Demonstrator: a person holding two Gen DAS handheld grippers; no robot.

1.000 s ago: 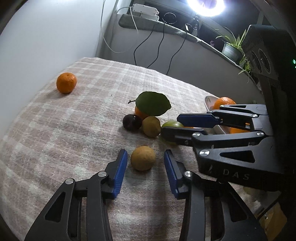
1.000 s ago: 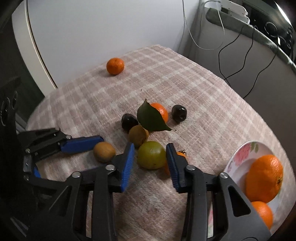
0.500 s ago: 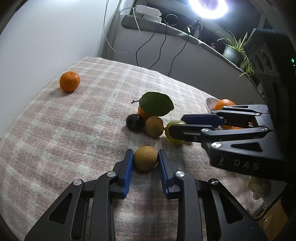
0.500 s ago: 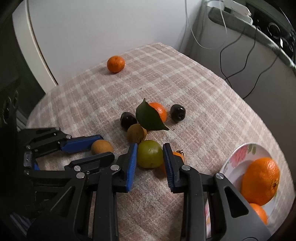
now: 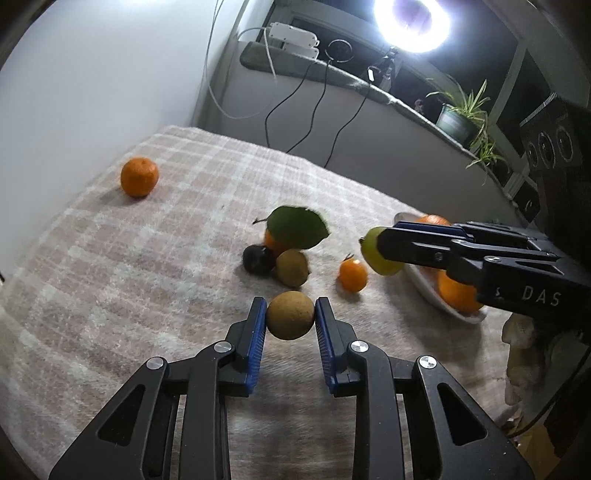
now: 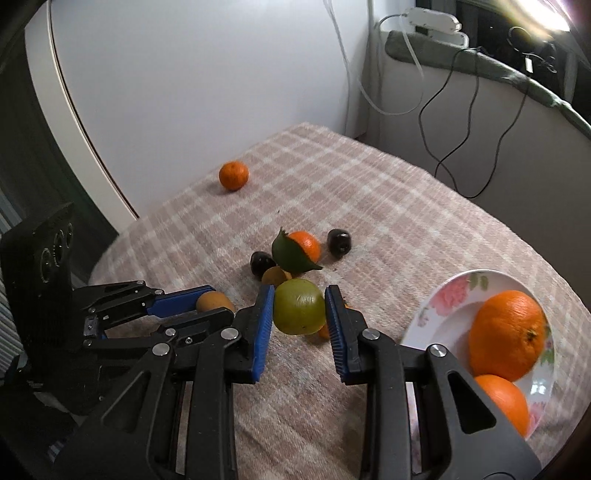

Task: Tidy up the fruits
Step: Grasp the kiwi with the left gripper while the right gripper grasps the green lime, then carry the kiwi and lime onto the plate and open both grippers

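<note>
1. The left gripper (image 5: 290,320) has its blue fingers (image 5: 256,332) squeezed tight on a round brown fruit (image 5: 290,315). In the left wrist view this fruit sits at 6 o'clock from the pile of fruit.
2. The right gripper (image 6: 299,314) has its fingers (image 6: 263,325) closed on a green fruit (image 6: 299,306). In the left wrist view the green fruit is up off the cloth, at 3 o'clock from the pile.
3. The bench has a pink and white checked cloth (image 6: 388,206) on it.
4. In the middle of the cloth is a small pile: an orange with a big green leaf (image 6: 291,254) on it, a dark round fruit (image 6: 262,263) and another brown fruit (image 5: 292,267). They touch each other.
5. A second dark fruit (image 6: 340,242) lies just beside the pile, at 3 o'clock from it in the right wrist view.
6. A little orange (image 5: 353,275) lies alone on the cloth, between the pile and the plate.
7. One orange (image 6: 233,175) sits far off, at 11 o'clock from the pile, near the wall.
8. A white plate (image 6: 450,295) with pink flowers is at 4 o'clock from the pile in the right wrist view. Two big oranges (image 6: 508,332) lie in it, touching.
9. Past the bench are black wires (image 6: 476,122), a bright round lamp (image 5: 412,22) and a green plant (image 5: 463,114).
</note>
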